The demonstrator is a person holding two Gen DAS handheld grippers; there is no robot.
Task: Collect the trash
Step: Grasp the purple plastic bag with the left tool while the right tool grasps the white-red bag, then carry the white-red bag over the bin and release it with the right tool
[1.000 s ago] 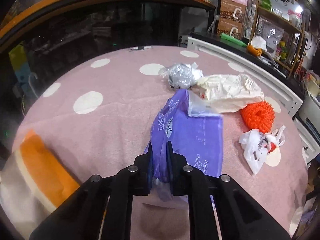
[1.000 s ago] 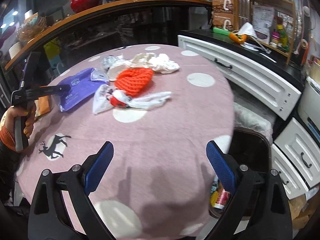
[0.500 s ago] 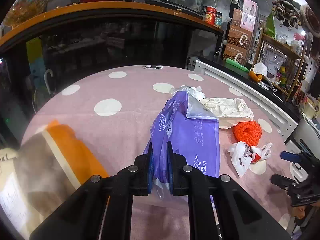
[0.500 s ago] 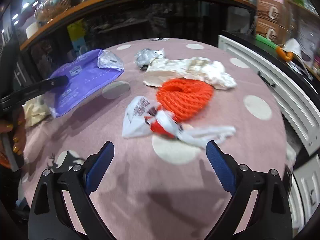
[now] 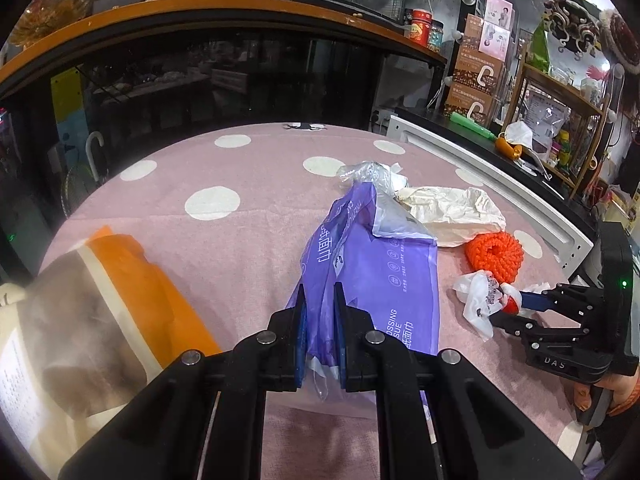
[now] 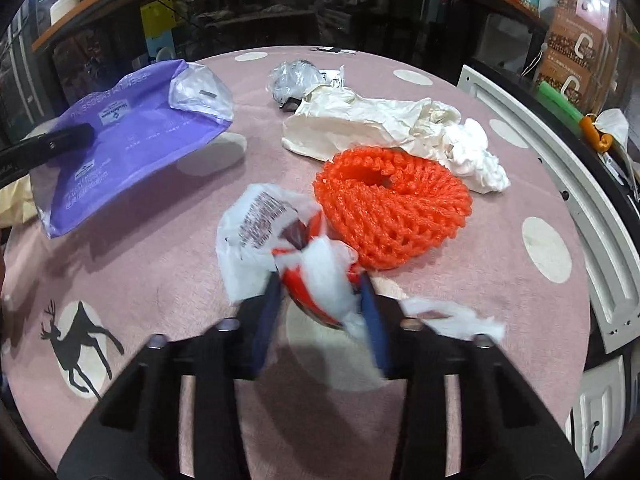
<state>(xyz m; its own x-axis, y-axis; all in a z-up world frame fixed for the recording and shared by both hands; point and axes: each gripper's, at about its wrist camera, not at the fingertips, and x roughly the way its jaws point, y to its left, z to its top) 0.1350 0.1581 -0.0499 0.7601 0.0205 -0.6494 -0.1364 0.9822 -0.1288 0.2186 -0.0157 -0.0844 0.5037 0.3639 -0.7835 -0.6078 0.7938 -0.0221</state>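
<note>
My left gripper [image 5: 318, 292] is shut on the near edge of a purple tissue bag [image 5: 384, 264] and holds it lifted off the pink dotted tablecloth [image 5: 248, 248]. The right wrist view has that bag [image 6: 132, 132] at the upper left. The jaws of my right gripper [image 6: 320, 280] are closing, and their blue pads press both sides of a crumpled white and red plastic wrapper [image 6: 256, 232]. An orange foam net [image 6: 392, 208] lies just behind the wrapper. Farther back are a crumpled white paper bag [image 6: 360, 124] and a grey plastic wad [image 6: 294, 76].
An orange and beige bag [image 5: 132, 280] sits at the table's left edge. White drawers [image 6: 600, 220] curve round the right side, with cluttered shelves [image 5: 560, 100] behind. A dark glass cabinet [image 5: 200, 80] stands beyond the table. A person's hand [image 5: 600, 392] holds the right gripper.
My right gripper moved in over the table to the white and red wrapper and closed its wide jaws around it. The left gripper still holds the purple bag, raised slightly.
</note>
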